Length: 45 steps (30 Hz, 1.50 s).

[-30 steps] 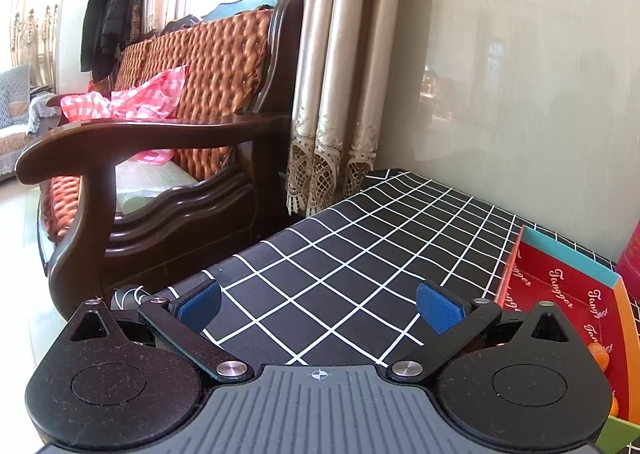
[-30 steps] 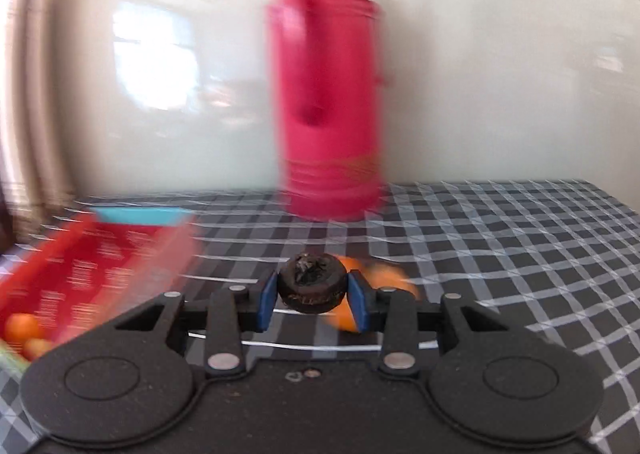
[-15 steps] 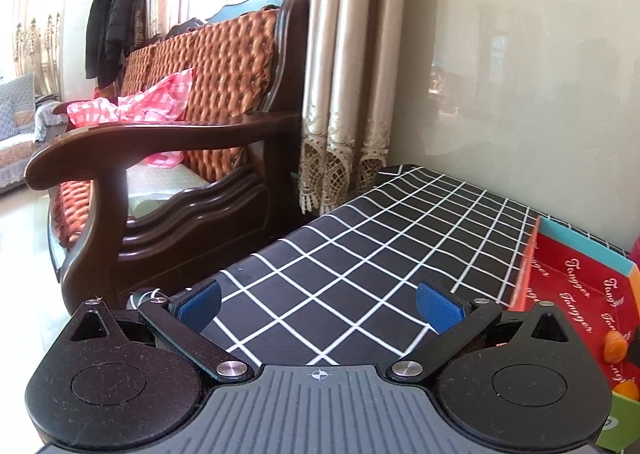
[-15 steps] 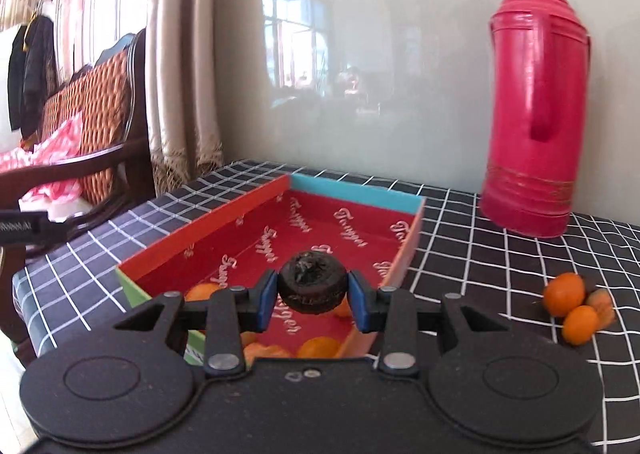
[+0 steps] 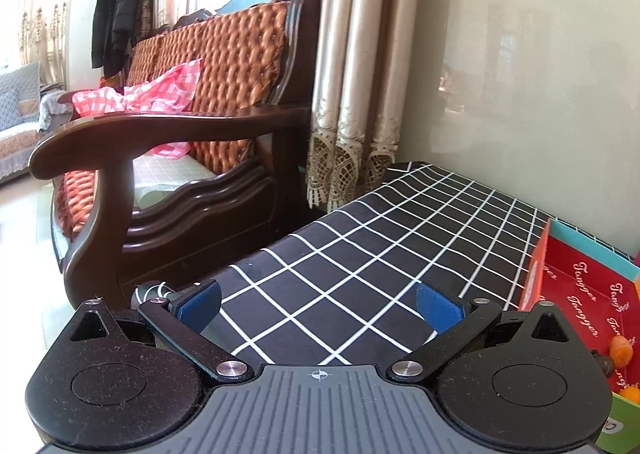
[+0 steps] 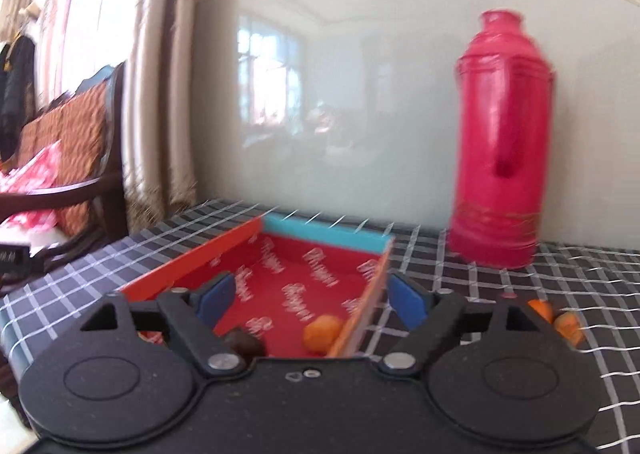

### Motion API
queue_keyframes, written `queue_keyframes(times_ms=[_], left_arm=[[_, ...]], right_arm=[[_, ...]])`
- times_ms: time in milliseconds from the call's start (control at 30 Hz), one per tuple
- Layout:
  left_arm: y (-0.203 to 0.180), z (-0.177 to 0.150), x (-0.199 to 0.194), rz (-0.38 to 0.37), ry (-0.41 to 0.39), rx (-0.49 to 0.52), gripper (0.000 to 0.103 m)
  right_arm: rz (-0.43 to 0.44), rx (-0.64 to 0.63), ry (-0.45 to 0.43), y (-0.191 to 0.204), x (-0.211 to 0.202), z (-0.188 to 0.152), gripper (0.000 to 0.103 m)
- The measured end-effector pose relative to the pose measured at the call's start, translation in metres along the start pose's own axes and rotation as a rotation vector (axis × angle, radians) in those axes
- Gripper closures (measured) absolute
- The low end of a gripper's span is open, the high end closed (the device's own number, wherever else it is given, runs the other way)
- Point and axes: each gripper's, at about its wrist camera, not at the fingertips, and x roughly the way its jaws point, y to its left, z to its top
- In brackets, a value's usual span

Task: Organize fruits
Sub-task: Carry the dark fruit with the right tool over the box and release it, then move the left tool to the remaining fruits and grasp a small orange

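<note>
the right gripper (image 6: 306,300) hangs over the near end of the red box (image 6: 288,254), its jaws opening with nothing between the blue pads (image 6: 408,300); the dark round fruit (image 6: 242,342) lies on the box floor just below, close to an orange fruit (image 6: 322,336) by the right wall. the risk here is the dark fruit rolling on the smooth printed floor, or the left pad clipping it if the gripper drops or swings while it pulls away. the right pad sits just outside the box's right wall, so a sideways move could catch that thin edge and drag or tip the box. two more orange fruits (image 6: 554,320) wait on the checked tablecloth (image 6: 500,286) near the red thermos (image 6: 502,142); a hasty reach could knock them toward the table edge or bump the thermos. the left gripper (image 5: 318,304) is spread wide and empty over bare cloth beside the box, doing nothing to steady it.
</note>
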Motion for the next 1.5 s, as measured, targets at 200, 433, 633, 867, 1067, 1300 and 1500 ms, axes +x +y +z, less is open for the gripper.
queue_keyframes(times_ms=[200,433,633,867,1067,1300,1500], left_arm=[[-0.020,-0.002,-0.010,-0.032,-0.018,0.027,0.000],[-0.069,-0.008,-0.037,-0.146,-0.096,0.112,0.000],[-0.128,-0.024,-0.069,-0.320,-0.165,0.219,0.000],[-0.206,-0.053,-0.100,-0.531,-0.180,0.358,0.000],[-0.278,-0.083,-0.114,-0.668,-0.142,0.507,0.001],[-0.337,-0.113,-0.117,-0.734,-0.070,0.601,0.016],[-0.359,-0.122,-0.106,-0.755,0.006,0.617,0.039]], right_arm=[[-0.213,0.001,-0.092,-0.028,-0.017,0.006,0.006],[-0.547,0.037,-0.084,-0.078,-0.031,-0.002,0.006],[-0.810,0.093,-0.058,-0.132,-0.047,-0.017,0.006],[-0.992,0.154,-0.030,-0.181,-0.068,-0.030,0.006],[-1.019,0.190,-0.043,-0.203,-0.083,-0.034,0.006],[-1.055,0.216,-0.047,-0.220,-0.099,-0.038,0.006],[-1.063,0.262,-0.054,-0.234,-0.111,-0.042,0.006]])
